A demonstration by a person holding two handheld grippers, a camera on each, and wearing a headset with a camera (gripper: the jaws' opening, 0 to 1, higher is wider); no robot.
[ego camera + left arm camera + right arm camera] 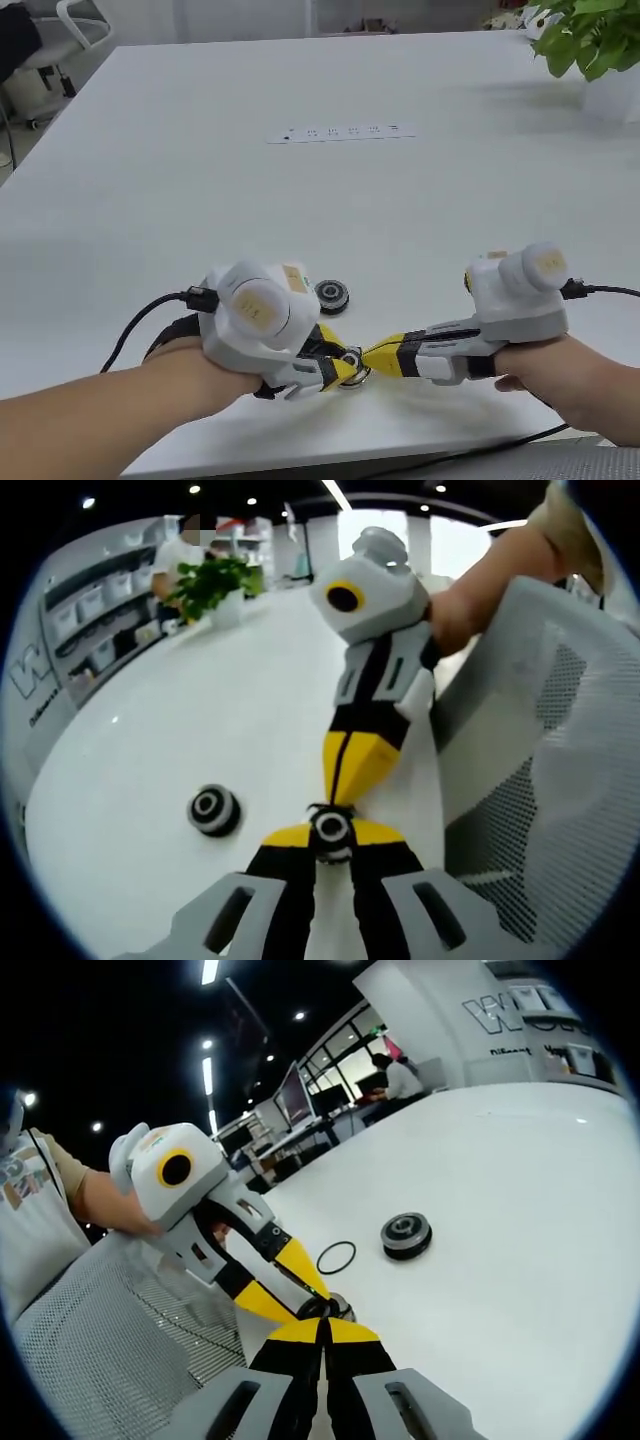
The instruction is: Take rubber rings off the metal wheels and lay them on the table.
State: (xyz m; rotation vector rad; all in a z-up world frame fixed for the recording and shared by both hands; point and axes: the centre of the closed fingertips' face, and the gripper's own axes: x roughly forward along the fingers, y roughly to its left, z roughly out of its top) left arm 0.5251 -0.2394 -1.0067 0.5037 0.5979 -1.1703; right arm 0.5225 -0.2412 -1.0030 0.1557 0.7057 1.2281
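Observation:
My left gripper (340, 368) is shut on a small metal wheel (332, 832), held just above the white table (300, 200) near its front edge. My right gripper (372, 360) comes in from the right, its yellow tips (345, 770) pressed together against the wheel's rim, pinching the thin black rubber ring (322, 809) there. In the right gripper view its own jaws (322, 1328) meet in front of the held wheel (336, 1307). A second wheel (331, 295) with its black ring on lies flat just beyond the grippers. One loose rubber ring (336, 1257) lies on the table.
A white power strip (340, 132) lies mid-table and a potted plant (590, 35) stands at the far right corner. A grey mesh chair (540, 780) is right behind the table's front edge. An office chair (60, 30) stands at the far left.

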